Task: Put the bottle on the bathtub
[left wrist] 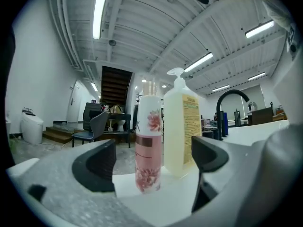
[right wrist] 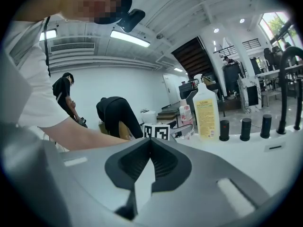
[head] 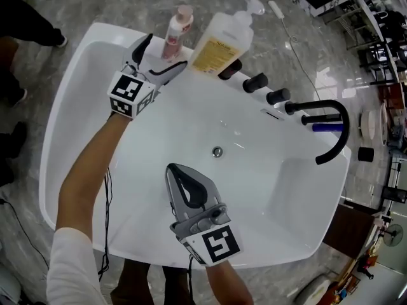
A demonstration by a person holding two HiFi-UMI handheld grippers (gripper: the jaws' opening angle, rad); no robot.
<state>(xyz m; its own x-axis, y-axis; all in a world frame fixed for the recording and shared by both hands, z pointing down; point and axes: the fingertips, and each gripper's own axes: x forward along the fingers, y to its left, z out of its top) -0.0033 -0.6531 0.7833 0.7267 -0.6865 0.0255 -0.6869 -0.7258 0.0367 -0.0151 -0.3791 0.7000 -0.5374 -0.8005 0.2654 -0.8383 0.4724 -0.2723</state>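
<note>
A slim pink flowered bottle (head: 177, 30) stands upright on the white bathtub's far rim (head: 95, 43), next to a yellow pump bottle (head: 222, 40). My left gripper (head: 164, 53) is open just in front of the pink bottle (left wrist: 147, 143), with one jaw on each side and not touching it. In the left gripper view the pump bottle (left wrist: 182, 126) stands right behind it. My right gripper (head: 175, 170) hangs shut and empty over the tub's basin; its jaws meet in the right gripper view (right wrist: 150, 144), where both bottles (right wrist: 185, 115) show far off.
Three black knobs (head: 255, 82) and a curved black faucet (head: 333, 131) line the tub's right rim. A drain (head: 217, 151) sits in the basin floor. A blue bottle (head: 327, 127) lies beyond the faucet. People stand at the left (head: 19, 24) on the marble floor.
</note>
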